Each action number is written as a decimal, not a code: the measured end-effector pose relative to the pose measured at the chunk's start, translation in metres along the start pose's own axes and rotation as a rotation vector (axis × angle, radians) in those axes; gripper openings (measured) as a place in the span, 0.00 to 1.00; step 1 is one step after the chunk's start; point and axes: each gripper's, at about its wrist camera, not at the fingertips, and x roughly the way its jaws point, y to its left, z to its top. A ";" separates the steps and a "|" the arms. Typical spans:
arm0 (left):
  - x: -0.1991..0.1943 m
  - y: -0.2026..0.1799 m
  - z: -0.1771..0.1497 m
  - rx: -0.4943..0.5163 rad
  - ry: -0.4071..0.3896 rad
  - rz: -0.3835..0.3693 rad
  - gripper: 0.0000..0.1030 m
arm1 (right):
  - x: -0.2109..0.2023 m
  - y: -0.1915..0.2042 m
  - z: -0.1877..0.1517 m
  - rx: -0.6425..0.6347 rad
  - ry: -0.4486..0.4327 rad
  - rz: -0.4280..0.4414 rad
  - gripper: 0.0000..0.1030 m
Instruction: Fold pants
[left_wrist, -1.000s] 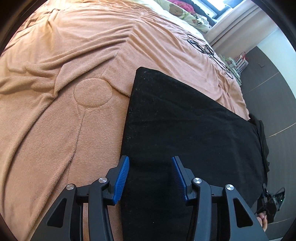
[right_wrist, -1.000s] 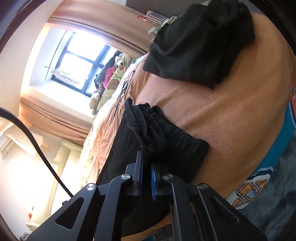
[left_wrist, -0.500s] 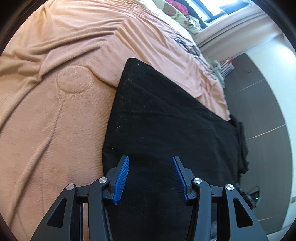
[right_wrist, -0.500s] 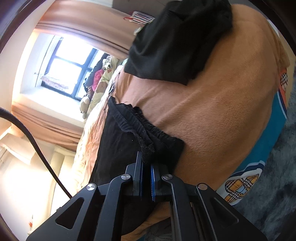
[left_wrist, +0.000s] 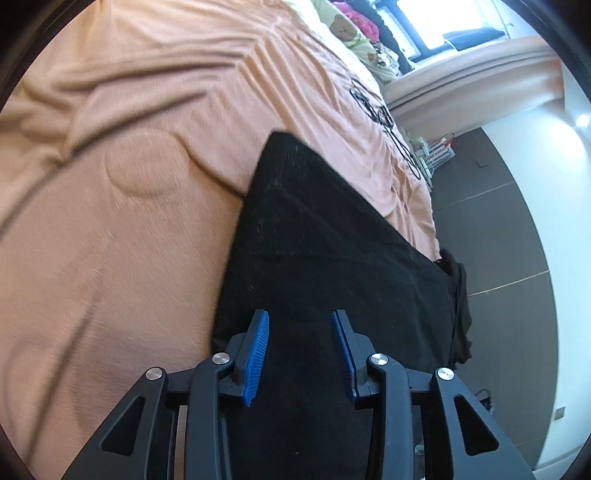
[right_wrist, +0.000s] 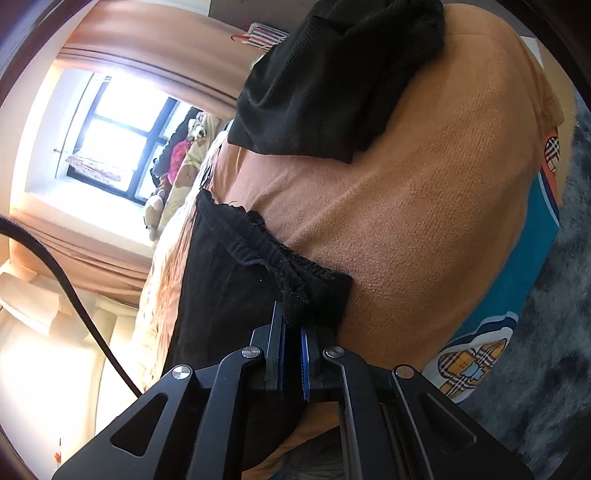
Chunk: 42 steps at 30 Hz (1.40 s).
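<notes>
Black pants (left_wrist: 332, 240) lie flat along the peach blanket (left_wrist: 129, 258) on a bed. In the left wrist view my left gripper (left_wrist: 298, 315) hovers over the near end of the pants. Its blue pads (left_wrist: 258, 350) are apart and closing, with black cloth under the gap and none visibly pinched. In the right wrist view the gathered waistband of the pants (right_wrist: 258, 254) runs up from my right gripper (right_wrist: 291, 321). That gripper is shut on a bunched bit of the waistband near the bed's edge.
A heap of other dark clothes (right_wrist: 332, 74) sits on the blanket (right_wrist: 424, 221) beyond the waistband. Black cord (left_wrist: 380, 110) lies near the bed's far side, with soft toys (left_wrist: 347, 29) by the window. Dark floor (left_wrist: 498, 240) and a grey rug (right_wrist: 554, 350) lie beside the bed.
The left gripper's pads have drawn closer together, and its view has swung so both pads now sit over the black cloth. The right gripper keeps its hold on the waistband and has turned slightly.
</notes>
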 end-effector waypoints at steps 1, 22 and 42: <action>-0.004 0.000 0.001 0.008 -0.006 0.017 0.36 | -0.002 0.002 0.000 -0.008 0.000 -0.007 0.03; 0.014 0.045 0.015 -0.105 0.044 -0.113 0.29 | 0.001 0.016 0.002 -0.029 0.006 -0.050 0.03; 0.019 0.031 0.008 -0.063 0.061 -0.102 0.24 | -0.015 0.005 -0.001 -0.001 0.073 0.054 0.56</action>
